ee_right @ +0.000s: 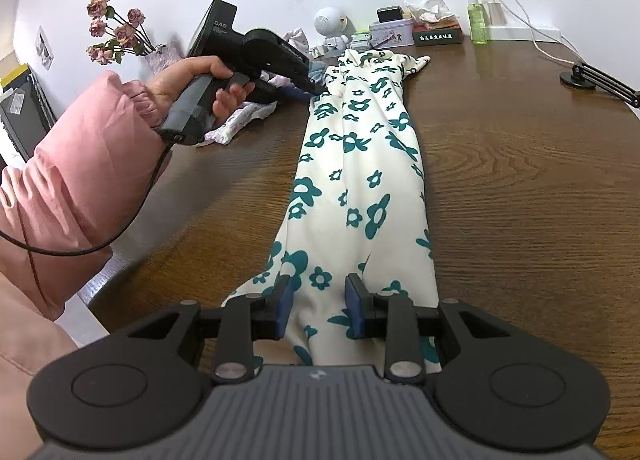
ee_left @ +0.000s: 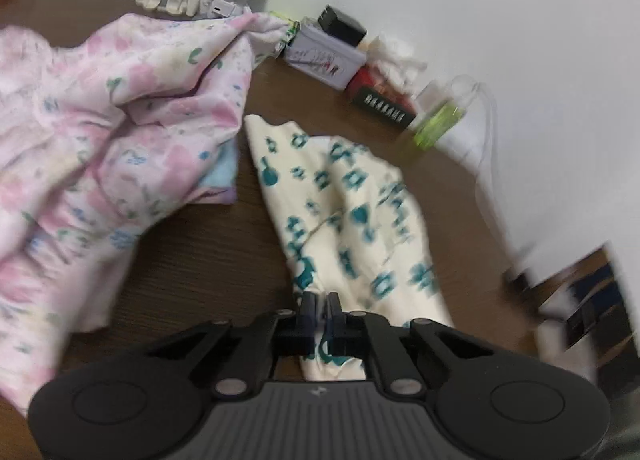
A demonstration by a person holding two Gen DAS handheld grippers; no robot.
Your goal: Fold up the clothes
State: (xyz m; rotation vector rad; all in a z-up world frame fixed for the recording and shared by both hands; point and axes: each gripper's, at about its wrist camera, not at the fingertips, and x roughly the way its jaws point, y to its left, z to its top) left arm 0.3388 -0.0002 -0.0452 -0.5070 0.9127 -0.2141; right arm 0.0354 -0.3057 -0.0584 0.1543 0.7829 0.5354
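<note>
- Left wrist view: the left gripper (ee_left: 320,306) is pinching its jaws together on an edge of the cream garment with teal flowers (ee_left: 344,220), which is lying bunched on the brown table (ee_left: 200,256). A pink floral garment (ee_left: 112,132) is sitting crumpled beside it, not yet folded.
- Right wrist view: the right gripper (ee_right: 320,300) is clamping the near end of that cream garment, which is stretching long and narrow across the table towards the left gripper at its far end. Judging by this, only a lengthwise fold is done; crosswise folds and the pink piece remain.
</note>
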